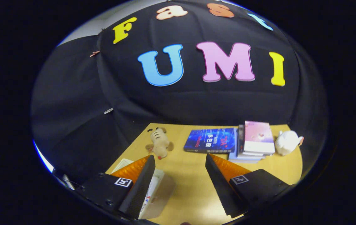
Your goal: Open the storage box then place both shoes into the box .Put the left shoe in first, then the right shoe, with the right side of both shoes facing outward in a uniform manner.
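My gripper [180, 162] is open, its two fingers spread wide over the wooden table [190, 187] with nothing between them. A pale shoe [154, 193] lies low beside the inner face of the left finger, partly hidden by it; which shoe of the pair it is I cannot tell. A corner of something pale and clear [122, 163], perhaps the storage box, peeks out just outside the left finger.
Beyond the fingers, at the table's back, lie a beige plush dog [160, 143], a blue book [210, 140], a stack of books topped by a pink one [254, 142] and a white plush toy [287, 142]. Black cloth walls close the booth behind and to the left.
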